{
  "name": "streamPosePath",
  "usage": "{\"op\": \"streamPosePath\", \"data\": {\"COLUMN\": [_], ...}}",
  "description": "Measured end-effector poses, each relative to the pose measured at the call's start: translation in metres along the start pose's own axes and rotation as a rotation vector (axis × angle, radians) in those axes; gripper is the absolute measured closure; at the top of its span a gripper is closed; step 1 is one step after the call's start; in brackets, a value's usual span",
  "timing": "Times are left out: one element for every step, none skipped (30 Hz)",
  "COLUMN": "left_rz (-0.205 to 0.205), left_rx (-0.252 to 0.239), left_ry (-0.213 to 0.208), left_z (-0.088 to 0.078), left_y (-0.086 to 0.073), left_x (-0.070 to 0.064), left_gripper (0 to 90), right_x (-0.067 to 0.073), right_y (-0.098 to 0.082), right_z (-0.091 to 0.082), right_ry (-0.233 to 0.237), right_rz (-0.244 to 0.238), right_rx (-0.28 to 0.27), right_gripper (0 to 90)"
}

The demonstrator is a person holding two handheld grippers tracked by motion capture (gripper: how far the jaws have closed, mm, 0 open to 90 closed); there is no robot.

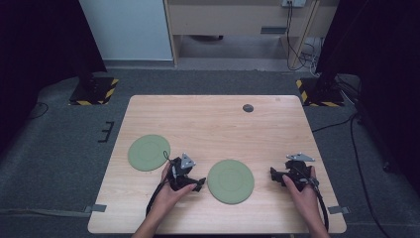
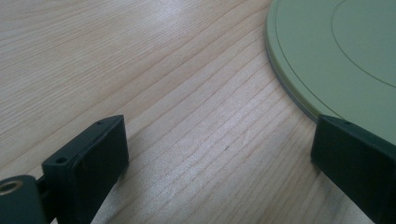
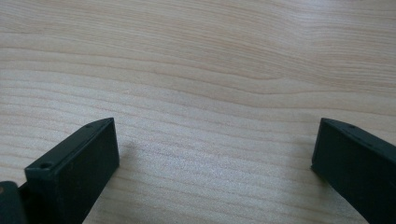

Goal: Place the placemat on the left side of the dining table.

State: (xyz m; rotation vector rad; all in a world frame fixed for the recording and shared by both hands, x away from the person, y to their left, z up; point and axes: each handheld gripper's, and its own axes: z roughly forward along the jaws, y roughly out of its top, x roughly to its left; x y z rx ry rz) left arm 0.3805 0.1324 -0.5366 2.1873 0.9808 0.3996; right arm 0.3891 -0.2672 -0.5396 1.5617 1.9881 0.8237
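Left gripper (image 1: 200,184): jaws wide apart, nothing between them but bare wood. In the left gripper view the gripper (image 2: 219,149) sits low over the table (image 2: 140,70), with the rim of a green plate (image 2: 336,56) curving in from the upper right; one jaw overlaps the plate's edge in that view, but whether it touches I cannot tell. From the high view, this gripper lies just left of the near plate (image 1: 231,181), jaws pointing right toward it, held in the person's left hand (image 1: 171,191). Grey three-cornered plate on top of it, cable trailing back along the forearm.

Right gripper (image 1: 273,173): jaws likewise spread wide, empty. The right gripper view shows the gripper (image 3: 215,149) over plain wood grain (image 3: 196,56). From the high view it sits to the right of the near plate, close but apart from it, jaws pointing left toward it, in the person's right hand (image 1: 302,191).

Near plate: round, flat, pale green, between the two grippers at the near middle of the wooden table (image 1: 213,119).

Second green plate (image 1: 149,152): same kind, farther left and a little farther back, near the left edge, apart from the left gripper.

Small dark round disc (image 1: 248,108) near the table's far edge. Grey carpet floor (image 1: 59,144) around; two stand bases (image 1: 94,91) with yellow-black hazard stripes beyond the far corners.
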Motion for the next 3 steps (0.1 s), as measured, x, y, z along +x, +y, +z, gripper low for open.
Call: {"op": "streamPosePath", "data": {"left_rz": [0.000, 0.000, 0.000], "left_rx": [0.000, 0.000, 0.000], "left_ry": [0.001, 0.001, 0.001], "left_z": [0.0000, -0.0001, -0.0001], "left_y": [0.0000, 0.0001, 0.0001], "left_x": [0.0000, 0.0001, 0.0001], "left_gripper": [2.5, 2.5, 2.5], "right_x": [0.0001, 0.0002, 0.0002], "right_y": [0.0000, 0.0000, 0.0000], "right_z": [0.0000, -0.0001, -0.0001], "right_ry": [-0.001, -0.001, -0.001], "right_rz": [0.000, 0.001, 0.001], "right_rx": [0.000, 0.000, 0.000], "right_gripper": [0.9, 0.9, 0.9]}}
